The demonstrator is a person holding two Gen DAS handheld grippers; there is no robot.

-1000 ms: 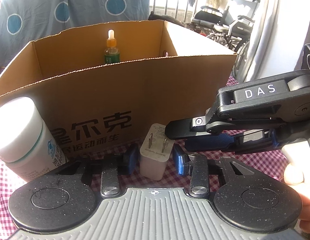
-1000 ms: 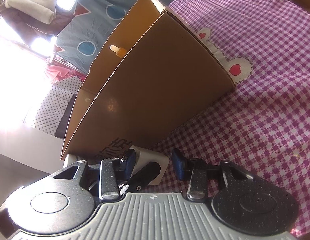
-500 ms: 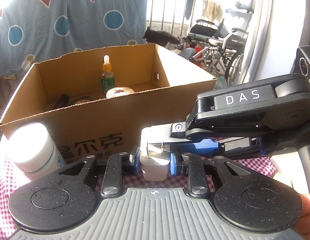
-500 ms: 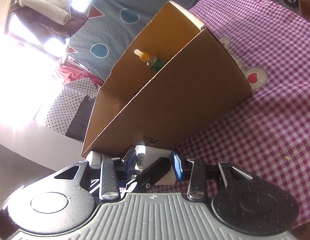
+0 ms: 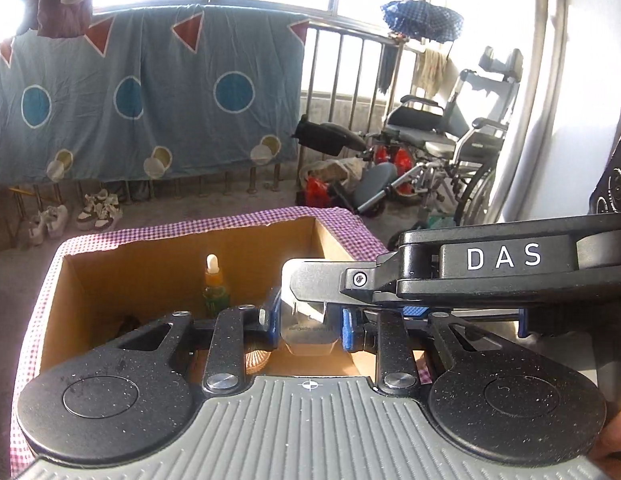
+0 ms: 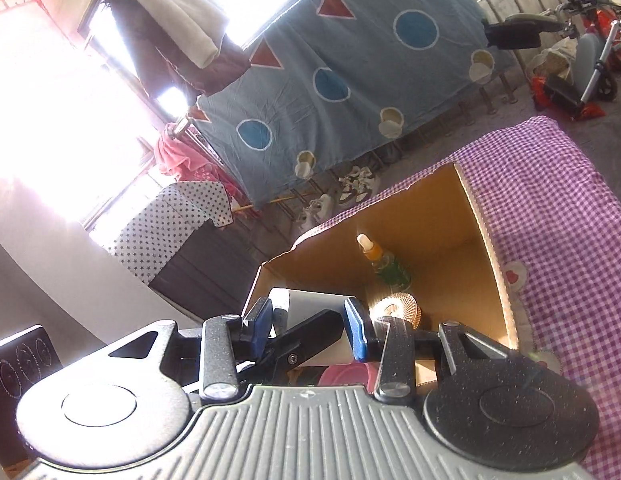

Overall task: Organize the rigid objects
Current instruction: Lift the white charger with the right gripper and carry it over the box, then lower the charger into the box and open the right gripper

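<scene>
White plastic plug-in charger block (image 5: 307, 330) is up over the open brown cardboard box (image 5: 158, 264), pinched btwn blue pads of left gripper (image 5: 308, 326). Right gripper (image 6: 310, 322) reaches in from the right w/ jaws closed on same block (image 6: 310, 304). Inside box: green dropper bottle w/ orange collar (image 5: 215, 294) standing upright, gold ribbed round disc (image 6: 396, 306) beside it. Box sits on purple-white checked cloth (image 6: 558, 216).
</scene>
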